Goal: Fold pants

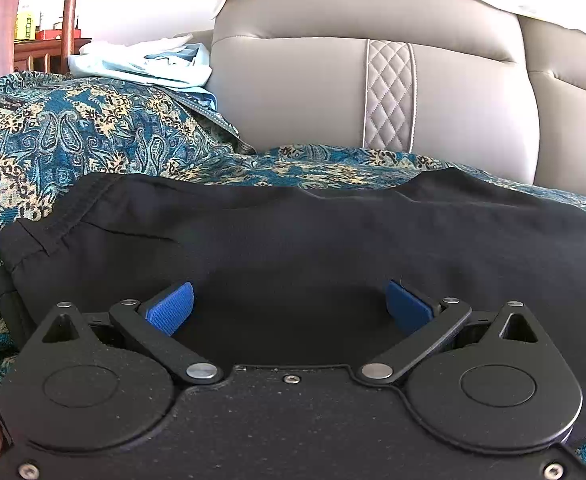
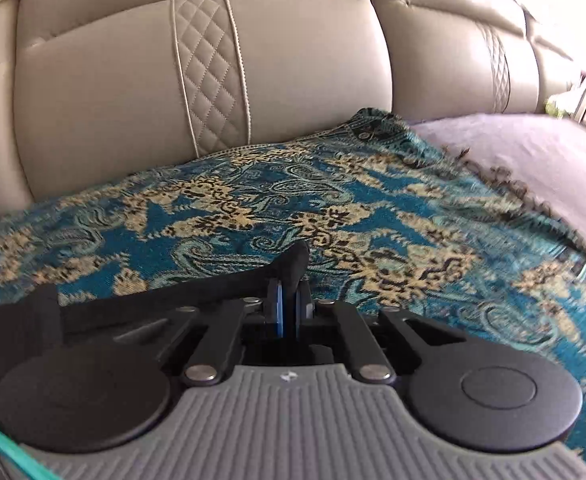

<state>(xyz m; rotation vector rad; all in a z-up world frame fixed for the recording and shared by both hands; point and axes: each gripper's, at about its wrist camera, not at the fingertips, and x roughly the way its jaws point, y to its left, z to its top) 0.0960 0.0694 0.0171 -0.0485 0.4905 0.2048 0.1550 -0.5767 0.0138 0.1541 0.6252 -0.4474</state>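
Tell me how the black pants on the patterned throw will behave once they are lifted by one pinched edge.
Probably floppy: the black pants lie draped in soft wrinkles over the patterned throw. The fold bunched in the right gripper, whose pads are shut on it, suggests thin cloth that crumples and hangs from the pinch. Likely light, so the throw may stay put, though that is uncertain.

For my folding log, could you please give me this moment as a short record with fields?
surface: patterned teal throw spread over a beige sofa
garment: black pants lying flat on the throw
left gripper: open, over the pants, blue pads apart with nothing pinched
right gripper: shut on a fold of black pants fabric that sticks up between its pads
background: pale blue clothes heaped at the sofa's far left
fold status: cannot tell how far along
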